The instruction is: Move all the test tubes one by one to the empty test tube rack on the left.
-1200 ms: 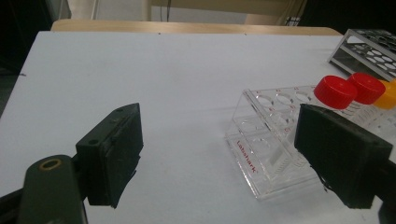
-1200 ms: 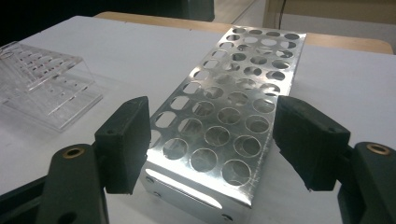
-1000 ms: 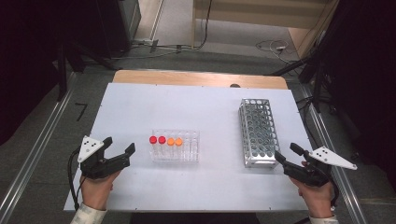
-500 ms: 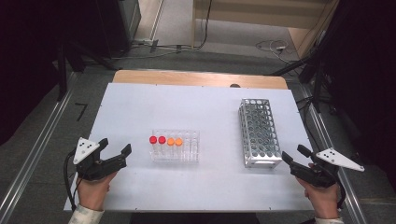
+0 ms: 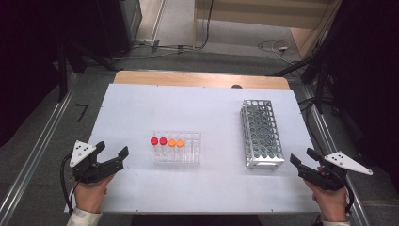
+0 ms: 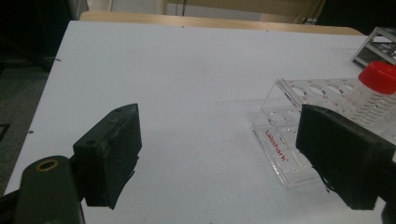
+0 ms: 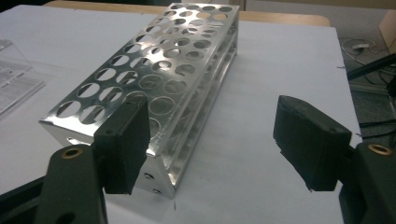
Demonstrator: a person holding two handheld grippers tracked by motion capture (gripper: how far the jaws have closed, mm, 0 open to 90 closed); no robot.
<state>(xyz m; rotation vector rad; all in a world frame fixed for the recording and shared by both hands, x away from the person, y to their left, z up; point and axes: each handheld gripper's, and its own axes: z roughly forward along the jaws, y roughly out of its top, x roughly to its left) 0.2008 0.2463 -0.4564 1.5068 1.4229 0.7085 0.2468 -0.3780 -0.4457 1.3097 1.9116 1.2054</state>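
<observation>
We see the clear plastic rack (image 5: 177, 148) at the lower middle of the high view, standing on the white counter (image 5: 197, 108). It holds four capped tubes in a row: two red-capped tubes (image 5: 158, 141) at its left end and two orange-capped tubes (image 5: 176, 142) just beside them toward the right. In the left gripper view the clear rack sits at the right of the frame, with one red cap partly behind the right-hand finger.

The metal rack (image 5: 260, 133) stands well apart, right of centre in the high view, its holes empty.

At the lower left, the left gripper (image 5: 112, 156) hovers with its fingers spread wide, gripping nothing. At the lower right, the right gripper (image 5: 302, 158) is likewise agape and empty, near the metal rack's near corner. Bare counter lies between each gripper and its nearest rack.
</observation>
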